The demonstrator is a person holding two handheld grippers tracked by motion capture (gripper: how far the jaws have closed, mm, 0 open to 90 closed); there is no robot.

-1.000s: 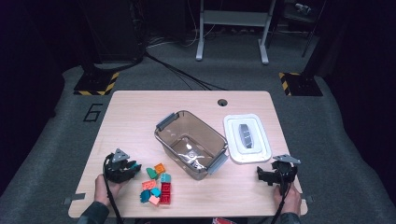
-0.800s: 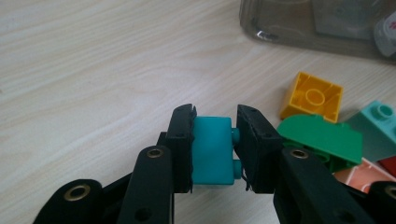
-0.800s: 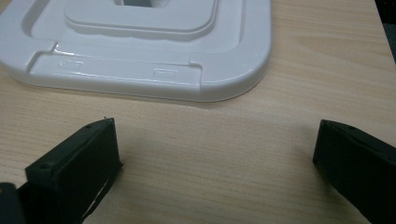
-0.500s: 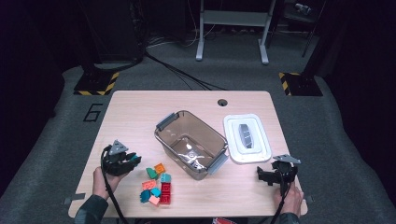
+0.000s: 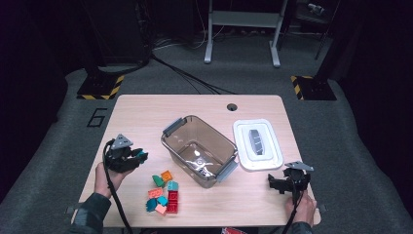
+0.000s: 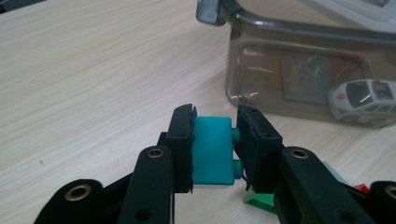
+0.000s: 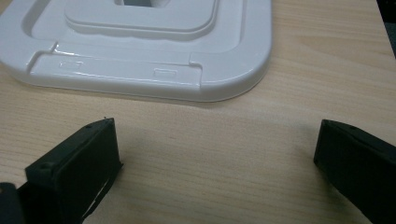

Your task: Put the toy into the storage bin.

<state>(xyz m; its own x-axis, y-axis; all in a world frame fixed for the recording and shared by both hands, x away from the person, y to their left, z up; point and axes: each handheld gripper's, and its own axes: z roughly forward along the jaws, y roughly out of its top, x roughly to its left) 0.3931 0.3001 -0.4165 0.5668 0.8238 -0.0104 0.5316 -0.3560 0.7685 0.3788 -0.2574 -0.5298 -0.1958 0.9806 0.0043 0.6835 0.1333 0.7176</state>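
My left gripper (image 6: pixel 215 151) is shut on a teal toy brick (image 6: pixel 212 149), held above the table to the left of the clear plastic bin (image 6: pixel 299 65). From above, that gripper (image 5: pixel 140 157) hangs at the table's left side with the teal brick (image 5: pixel 141 156) at its tip, left of the bin (image 5: pixel 199 148). A white toy car (image 6: pixel 364 95) lies inside the bin. Loose coloured bricks (image 5: pixel 163 192) lie in front of the bin. My right gripper (image 7: pixel 215 158) stands open over bare wood, just short of the white lid (image 7: pixel 140 42); from above this gripper (image 5: pixel 272 183) sits near the front right corner.
The white lid (image 5: pixel 257 144) lies flat to the right of the bin. A cable hole (image 5: pixel 232 107) sits near the table's far edge. A green brick (image 6: pixel 259 199) shows below the left jaws. Dark floor, stands and cables surround the table.
My left gripper has risen from beside the brick pile and drawn a little to the left, carrying the teal brick. The right gripper has stayed put.
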